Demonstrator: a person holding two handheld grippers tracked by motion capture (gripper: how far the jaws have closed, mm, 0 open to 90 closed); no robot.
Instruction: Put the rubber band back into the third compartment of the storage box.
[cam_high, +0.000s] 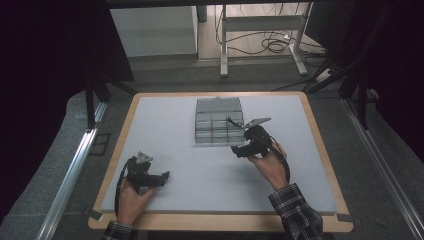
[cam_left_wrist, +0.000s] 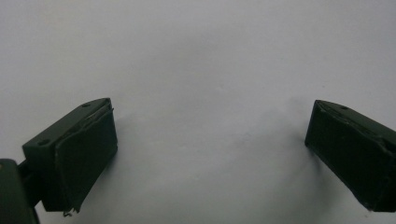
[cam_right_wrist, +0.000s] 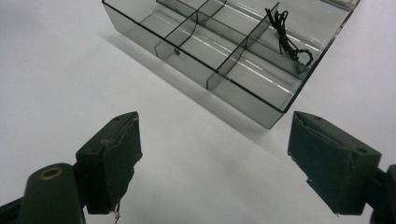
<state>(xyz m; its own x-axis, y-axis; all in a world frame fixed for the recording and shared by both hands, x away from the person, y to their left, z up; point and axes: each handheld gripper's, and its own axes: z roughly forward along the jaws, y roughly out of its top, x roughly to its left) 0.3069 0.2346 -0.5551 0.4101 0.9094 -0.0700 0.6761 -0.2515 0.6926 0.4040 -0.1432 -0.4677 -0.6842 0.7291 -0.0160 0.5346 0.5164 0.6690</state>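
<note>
Dim room w/ dark drapes both sides; past the table at 12 o'clock, a pale floor w/ white desk legs (cam_high: 224, 45) and loose cables (cam_high: 272, 45). The table (cam_high: 320, 135) has a light wood rim and a pale grey mat (cam_high: 165, 125) over nearly all of it.

Clear plastic organizer box (cam_high: 219, 121) sits on the mat toward 12 o'clock from table centre, slightly right. It's split into small compartments by thin dividers. A black cord (cam_right_wrist: 287, 37) lies in one compartment on its right-hand side in the high view; in the right gripper view the cord sits in a cell at about 1 o'clock, part draped over a divider. Other cells look bare as far as can be seen.

Right gripper (cam_high: 240, 151) is held in the person's right hand, plaid sleeve (cam_high: 297, 212) behind it, just off the box's near right corner at approx 5 o'clock from the box. Jaws stand wide apart, nothing between them, pads (cam_right_wrist: 116, 163) hovering over bare mat w/ the box's near wall just ahead.

Left gripper (cam_high: 164, 177) is in the left hand at about 7 o'clock on the mat, well apart from the box. Jaws likewise spread wide, nothing gripped; pads (cam_left_wrist: 84, 158) frame plain grey mat.
</note>
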